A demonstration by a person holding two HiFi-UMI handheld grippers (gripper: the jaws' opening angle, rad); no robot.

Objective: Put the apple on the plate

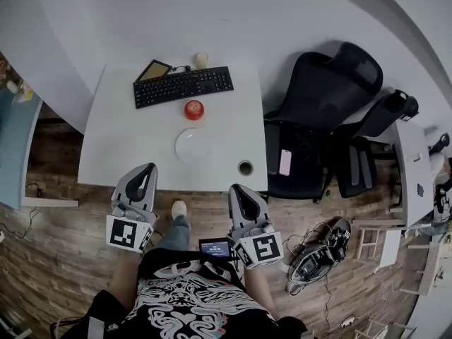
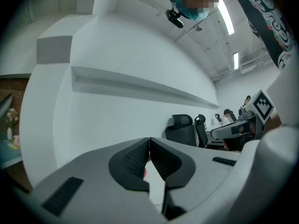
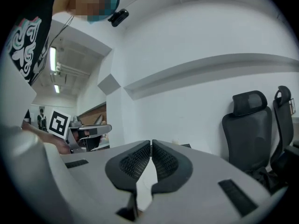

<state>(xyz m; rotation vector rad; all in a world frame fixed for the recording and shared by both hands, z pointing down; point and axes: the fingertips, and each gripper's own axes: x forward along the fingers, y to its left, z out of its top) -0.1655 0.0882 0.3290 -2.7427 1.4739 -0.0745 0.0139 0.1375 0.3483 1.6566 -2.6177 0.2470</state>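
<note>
The left tool, jaws pressed together on nothing, hovers at the near edge of the white desk, with the plate ahead between it and the right tool, likewise closed and empty, and the red apple just beyond the plate.

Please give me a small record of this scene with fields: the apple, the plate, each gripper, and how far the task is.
apple: red, lying on the white table, between keyboard and plate
plate: white, empty, on the person's side of the apple
left gripper: jaws together, nothing held, far from the apple
right gripper: jaws together, nothing held, far from the apple
task: apple not yet on plate
</note>
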